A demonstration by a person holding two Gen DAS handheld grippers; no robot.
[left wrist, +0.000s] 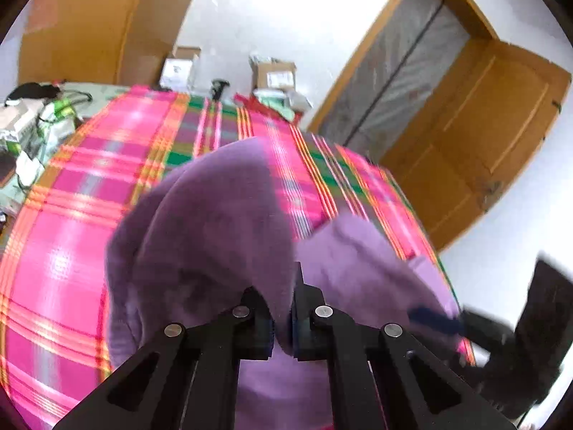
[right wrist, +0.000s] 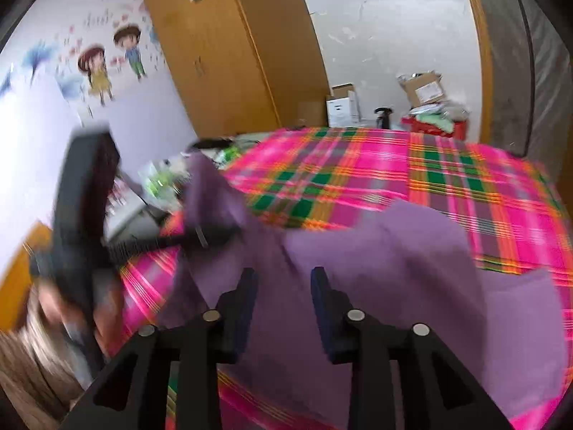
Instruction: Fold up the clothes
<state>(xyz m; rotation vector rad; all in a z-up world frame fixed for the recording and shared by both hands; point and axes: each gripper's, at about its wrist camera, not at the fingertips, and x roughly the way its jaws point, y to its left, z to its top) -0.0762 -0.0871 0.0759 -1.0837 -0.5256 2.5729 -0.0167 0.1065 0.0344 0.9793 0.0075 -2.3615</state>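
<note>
Purple garment point(left wrist: 215, 222) lies partly on a bed, one fold lifted and pinched tight in the left hand-held gripper point(left wrist: 283, 322). The right hand-held gripper point(right wrist: 284, 286) hovers over the cloth, fingers apart and empty. Beyond spreads the pink plaid bedcover point(right wrist: 412, 179), then a wooden wardrobe point(right wrist: 222, 53).

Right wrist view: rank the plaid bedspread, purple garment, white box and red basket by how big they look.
1. plaid bedspread
2. purple garment, though it lies nearer the camera
3. white box and red basket: far off, too alike to rank.
</note>
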